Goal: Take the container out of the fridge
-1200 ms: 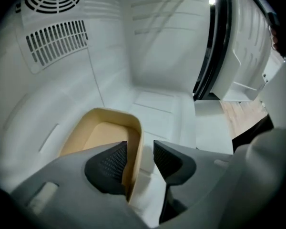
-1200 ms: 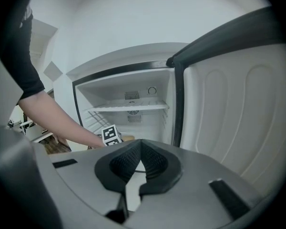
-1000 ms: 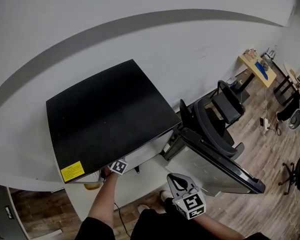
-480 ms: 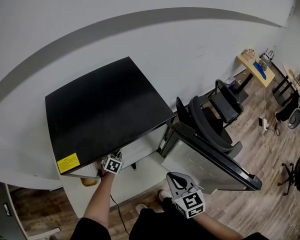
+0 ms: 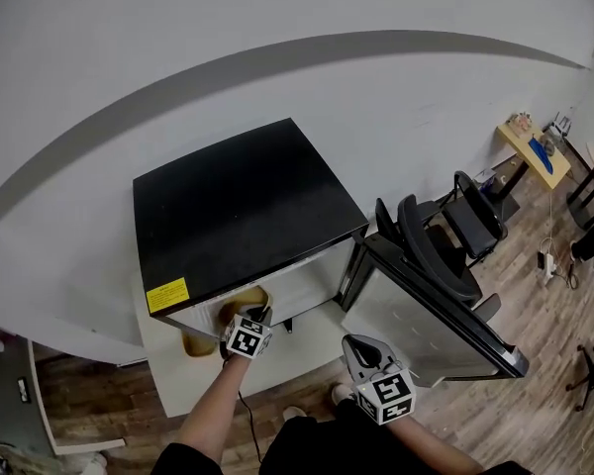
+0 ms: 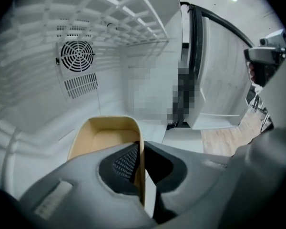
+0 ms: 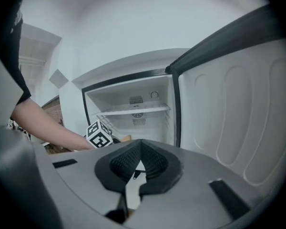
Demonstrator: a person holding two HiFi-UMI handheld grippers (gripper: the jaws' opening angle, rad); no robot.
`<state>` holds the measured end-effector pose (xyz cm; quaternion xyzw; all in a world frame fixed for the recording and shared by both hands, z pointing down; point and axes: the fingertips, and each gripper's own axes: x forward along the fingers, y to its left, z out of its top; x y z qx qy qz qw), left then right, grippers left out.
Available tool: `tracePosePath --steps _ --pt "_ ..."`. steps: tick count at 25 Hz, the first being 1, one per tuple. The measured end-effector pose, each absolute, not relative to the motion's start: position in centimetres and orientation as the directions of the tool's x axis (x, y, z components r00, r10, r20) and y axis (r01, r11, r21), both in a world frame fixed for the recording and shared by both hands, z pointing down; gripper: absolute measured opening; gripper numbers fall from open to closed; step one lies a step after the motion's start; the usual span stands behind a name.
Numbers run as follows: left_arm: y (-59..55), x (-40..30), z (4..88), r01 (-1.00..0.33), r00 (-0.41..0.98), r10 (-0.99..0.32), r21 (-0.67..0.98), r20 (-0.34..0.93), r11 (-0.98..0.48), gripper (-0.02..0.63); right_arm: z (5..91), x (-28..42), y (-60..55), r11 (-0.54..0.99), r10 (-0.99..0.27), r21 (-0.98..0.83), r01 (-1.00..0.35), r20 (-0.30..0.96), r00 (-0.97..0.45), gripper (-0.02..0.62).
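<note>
Left hand-held gripper (image 6: 141, 151): its jaws have just been closing and now pinch the right-hand wall of the container, with the thin wall between the pads.
Container (image 6: 104, 136): a tan open tub low in the mouth of the fridge, under the wire shelf (image 6: 133, 18). I cannot tell whether it rests on the fridge floor or is already lifted.
Key relation: in the left gripper view the tub stretches away from the jaws toward 12 o'clock, with its long axis on the 6–12 line. Most of its body lies toward 11 o'clock of the pinched wall. The way out is probably a straight draw toward 6 o'clock.
Fridge (image 5: 240, 214): black-topped, with its opening facing the person.
Right hand-held gripper (image 7: 140, 151): jaws together with nothing between them. In the head view it is at 4 o'clock of the left one and well apart from the tub, so the left hand is the nearer.
Door (image 5: 431, 320): swung wide at 3 o'clock of the opening and seemingly off the tub's way out.
</note>
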<state>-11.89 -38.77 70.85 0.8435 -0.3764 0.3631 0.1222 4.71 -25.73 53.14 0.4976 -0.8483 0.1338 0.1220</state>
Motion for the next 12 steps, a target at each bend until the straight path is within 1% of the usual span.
tracePosePath --steps 6,12 --pt "-35.3 -10.9 67.1 -0.742 0.516 -0.585 -0.016 0.625 -0.671 0.021 52.6 3.6 -26.8 0.491 -0.806 -0.114 -0.864 0.316 -0.5 -0.003" --pt "-31.9 -10.5 62.5 -0.759 0.57 -0.638 0.034 0.517 -0.65 0.02 52.3 2.0 -27.7 0.521 -0.794 -0.105 -0.847 0.303 -0.527 -0.003"
